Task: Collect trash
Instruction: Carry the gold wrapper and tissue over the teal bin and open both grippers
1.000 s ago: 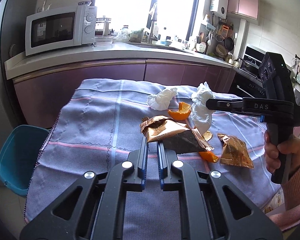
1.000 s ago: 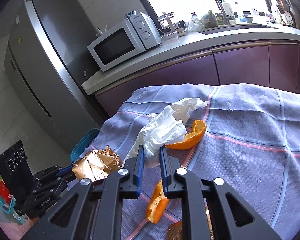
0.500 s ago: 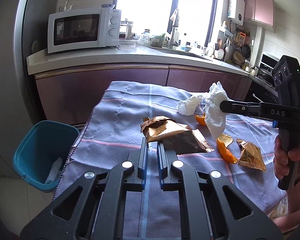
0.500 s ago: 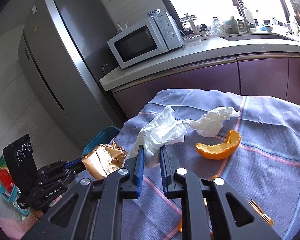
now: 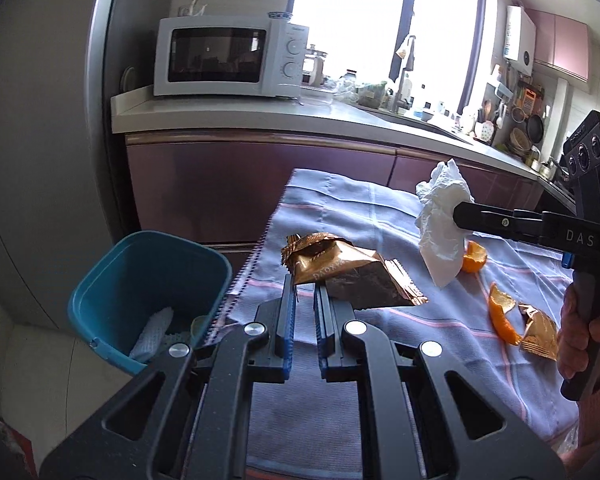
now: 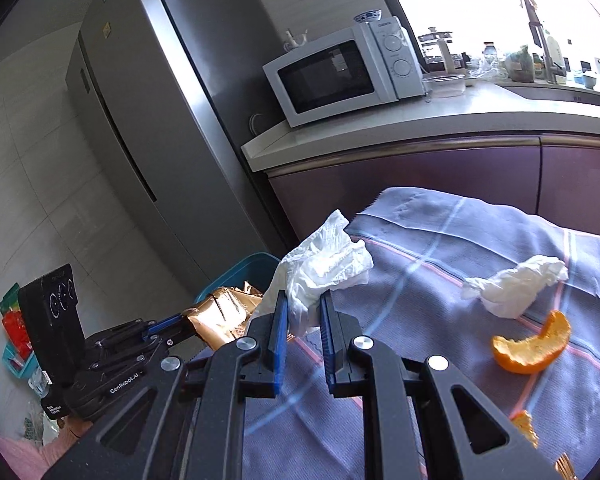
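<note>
We see a blue checked cloth (image 5: 340,208) covering the worktop, purple kitchen cabinets (image 5: 228,184) beyond. Past its left edge stands a teal bin (image 5: 112,280). The left hand-held gripper (image 5: 303,292) is clamped on a gold wrapper (image 5: 340,268), the right hand-held gripper (image 6: 303,312) on a white tissue (image 6: 324,264).

The right gripper (image 5: 462,216) says "DAS" on its side. The left gripper (image 6: 168,330) says "GenRobot.AI".

Daylight only, from the window (image 5: 380,20) ahead of both tools; blown out to pure white in both views. Counter (image 5: 260,114) and microwave (image 6: 340,72) top well lit, cabinet fronts (image 5: 240,184) below in shade. Fridge (image 6: 140,120) shows soft sheen. Strong fisheye bending, black vignette at corners. Focus sharp, slight motion blur on tablecloth (image 6: 440,280) stripes.
</note>
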{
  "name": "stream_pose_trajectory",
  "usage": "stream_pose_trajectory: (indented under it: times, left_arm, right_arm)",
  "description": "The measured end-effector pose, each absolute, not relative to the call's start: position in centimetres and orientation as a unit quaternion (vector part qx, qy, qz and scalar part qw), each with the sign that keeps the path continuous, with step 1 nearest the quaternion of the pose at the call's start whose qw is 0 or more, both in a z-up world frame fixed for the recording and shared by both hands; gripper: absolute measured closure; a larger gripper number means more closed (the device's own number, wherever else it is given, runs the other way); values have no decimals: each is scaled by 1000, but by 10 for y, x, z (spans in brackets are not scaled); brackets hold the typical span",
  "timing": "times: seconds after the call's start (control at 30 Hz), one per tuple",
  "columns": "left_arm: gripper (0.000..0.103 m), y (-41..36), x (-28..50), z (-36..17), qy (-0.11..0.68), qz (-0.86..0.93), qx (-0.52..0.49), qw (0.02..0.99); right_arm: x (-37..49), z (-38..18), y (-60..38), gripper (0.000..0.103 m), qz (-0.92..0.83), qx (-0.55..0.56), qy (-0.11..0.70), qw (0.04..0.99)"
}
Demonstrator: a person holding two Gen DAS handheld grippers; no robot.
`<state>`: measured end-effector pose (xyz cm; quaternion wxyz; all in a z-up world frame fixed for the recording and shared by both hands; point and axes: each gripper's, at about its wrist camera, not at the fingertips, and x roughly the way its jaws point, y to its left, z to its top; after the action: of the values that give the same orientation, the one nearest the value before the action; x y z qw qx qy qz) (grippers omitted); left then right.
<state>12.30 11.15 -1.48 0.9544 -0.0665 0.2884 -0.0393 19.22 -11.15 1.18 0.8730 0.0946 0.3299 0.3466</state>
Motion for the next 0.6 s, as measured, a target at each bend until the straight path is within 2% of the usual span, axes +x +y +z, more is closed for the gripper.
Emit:
stream_pose_trajectory:
  times: [0.6]
  left_arm:
    - [93, 214, 140, -36, 310, 89, -86, 943]
  right_arm:
    - [247, -14, 24, 89, 402, 36, 373, 836]
